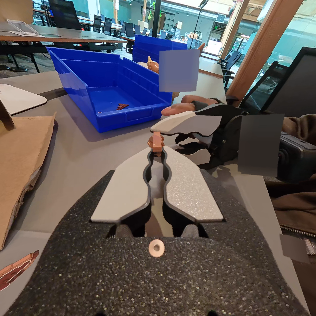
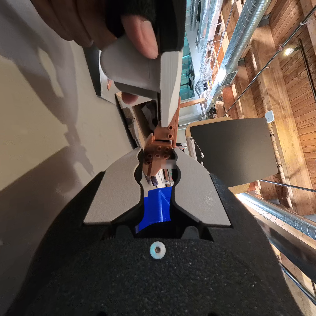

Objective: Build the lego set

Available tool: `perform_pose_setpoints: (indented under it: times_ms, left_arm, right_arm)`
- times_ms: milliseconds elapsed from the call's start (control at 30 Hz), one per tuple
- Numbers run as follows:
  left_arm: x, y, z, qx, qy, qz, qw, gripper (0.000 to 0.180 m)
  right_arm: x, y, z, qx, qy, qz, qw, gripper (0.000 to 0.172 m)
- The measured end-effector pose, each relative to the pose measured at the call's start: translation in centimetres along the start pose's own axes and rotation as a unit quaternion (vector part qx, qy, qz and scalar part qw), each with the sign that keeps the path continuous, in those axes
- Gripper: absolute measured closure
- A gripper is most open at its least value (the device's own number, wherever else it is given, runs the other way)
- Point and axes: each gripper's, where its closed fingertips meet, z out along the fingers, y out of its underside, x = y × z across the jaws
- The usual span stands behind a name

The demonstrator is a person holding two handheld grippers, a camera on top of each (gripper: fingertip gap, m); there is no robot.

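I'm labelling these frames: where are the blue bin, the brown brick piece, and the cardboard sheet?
blue bin (image 1: 109,95): left wrist view, on its bare inner floor.
brown brick piece (image 1: 156,144): left wrist view, on its top face.
cardboard sheet (image 1: 22,153): left wrist view, on its flat top.

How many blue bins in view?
2: one open blue bin on the grey table ahead of the left hand-held gripper; a second blue bin behind it, partly hidden.
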Motion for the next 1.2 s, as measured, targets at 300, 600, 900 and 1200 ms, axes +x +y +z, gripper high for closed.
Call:
perform_pose_setpoints:
  times_ms: [300,600,900,1200]
  left_arm:
    - [-0.10,0.20,0.23,-0.008,-0.014,0.003,1.000,0.173]
    - [-0.29,0.39,0.27,-0.024,-0.041,0.036,0.998,0.172]
    - [-0.32,0.42,0.36,-0.031,-0.061,0.061,0.996,0.173]
    - [-0.31,0.45,0.40,-0.026,-0.059,0.073,0.995,0.173]
  right_arm:
    - [-0.07,0.25,0.11,-0.007,-0.002,0.011,1.000,0.141]
    - [-0.21,0.38,0.20,-0.012,-0.006,0.016,1.000,0.141]
    - [-0.23,0.48,0.22,-0.015,-0.009,0.025,1.000,0.142]
    - [-0.28,0.55,0.22,-0.016,-0.015,0.038,0.999,0.142]
